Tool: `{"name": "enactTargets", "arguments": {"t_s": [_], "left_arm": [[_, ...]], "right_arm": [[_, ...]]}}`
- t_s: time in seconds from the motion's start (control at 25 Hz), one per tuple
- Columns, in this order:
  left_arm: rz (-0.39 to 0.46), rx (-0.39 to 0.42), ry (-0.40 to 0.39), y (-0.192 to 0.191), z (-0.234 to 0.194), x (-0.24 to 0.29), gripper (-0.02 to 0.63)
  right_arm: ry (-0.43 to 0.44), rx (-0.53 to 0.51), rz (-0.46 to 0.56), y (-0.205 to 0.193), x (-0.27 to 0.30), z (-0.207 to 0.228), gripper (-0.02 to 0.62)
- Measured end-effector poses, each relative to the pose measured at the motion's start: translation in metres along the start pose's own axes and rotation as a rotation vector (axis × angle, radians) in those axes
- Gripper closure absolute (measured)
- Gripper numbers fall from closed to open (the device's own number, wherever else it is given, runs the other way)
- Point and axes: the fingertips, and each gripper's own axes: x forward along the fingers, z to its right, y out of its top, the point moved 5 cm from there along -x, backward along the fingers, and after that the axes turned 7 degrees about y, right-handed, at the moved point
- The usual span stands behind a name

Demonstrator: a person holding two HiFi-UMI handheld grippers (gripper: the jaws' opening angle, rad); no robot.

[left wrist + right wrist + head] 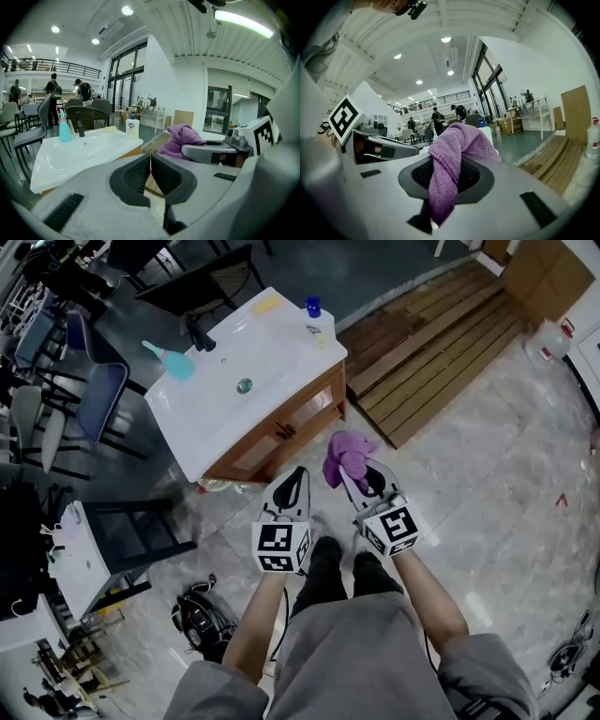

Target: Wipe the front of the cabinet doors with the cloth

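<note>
A wooden vanity cabinet [281,432] with a white sink top [234,381] stands ahead of me, its doors facing me. My right gripper [352,468] is shut on a purple cloth [345,454], which bunches above the jaws [454,154] and hangs down between them. My left gripper [295,482] is shut with nothing between its jaws. Both are held side by side in the air, short of the cabinet front. From the left gripper view the cloth [180,139] shows at the right, beside the sink top [79,152].
On the sink top stand a black tap [199,337], a teal bottle [173,362], a soap dispenser [315,320] and a yellow sponge [267,304]. A wooden platform [431,343] lies to the right. A small white unit [89,554] and cables [202,615] sit left.
</note>
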Motion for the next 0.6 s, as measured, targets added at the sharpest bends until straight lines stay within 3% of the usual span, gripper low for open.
{"name": "enactTargets", "arguments": {"t_s": [0.6], "left_arm": [[-0.079, 0.03, -0.077, -0.053, -0.085, 0.079, 0.591]], "right_arm": [[-0.076, -0.012, -0.059, -0.069, 0.099, 0.022, 0.521]]}}
